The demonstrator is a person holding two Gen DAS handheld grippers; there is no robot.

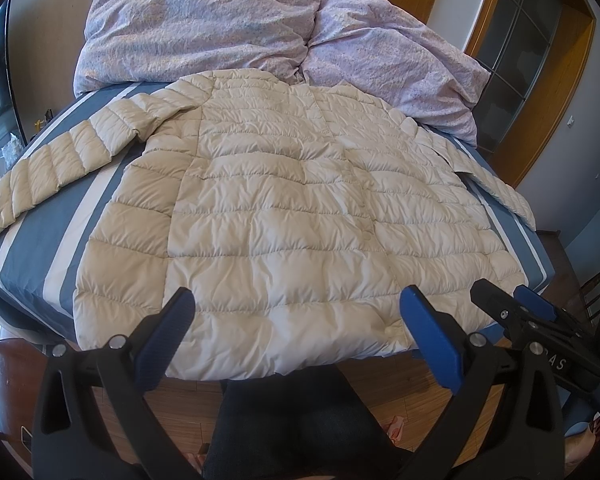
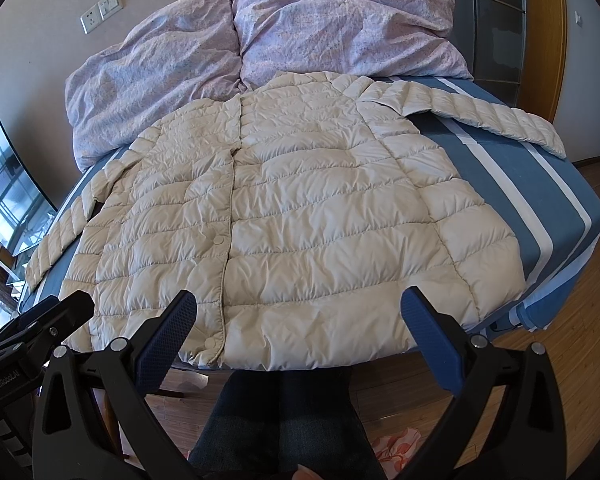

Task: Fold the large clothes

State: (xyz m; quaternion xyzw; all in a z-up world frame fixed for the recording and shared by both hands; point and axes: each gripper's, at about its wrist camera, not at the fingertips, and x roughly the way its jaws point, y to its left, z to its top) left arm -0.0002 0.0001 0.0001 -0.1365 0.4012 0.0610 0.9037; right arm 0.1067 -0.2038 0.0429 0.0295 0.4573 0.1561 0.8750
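A cream quilted puffer jacket (image 1: 284,216) lies flat, front up, on the bed, its hem at the near edge and both sleeves spread out sideways. It also shows in the right wrist view (image 2: 300,216). My left gripper (image 1: 296,300) is open and empty, hovering just above the hem. My right gripper (image 2: 298,300) is open and empty, also above the hem near the buttoned front. The right gripper shows at the right of the left wrist view (image 1: 500,300), and the left gripper at the lower left of the right wrist view (image 2: 60,308).
The bed has a blue sheet with white stripes (image 2: 500,184). A rumpled lilac duvet (image 1: 204,24) is piled at the head, also in the right wrist view (image 2: 300,28). Wooden floor (image 2: 420,388) and the person's dark-trousered legs (image 1: 300,420) are below the bed edge.
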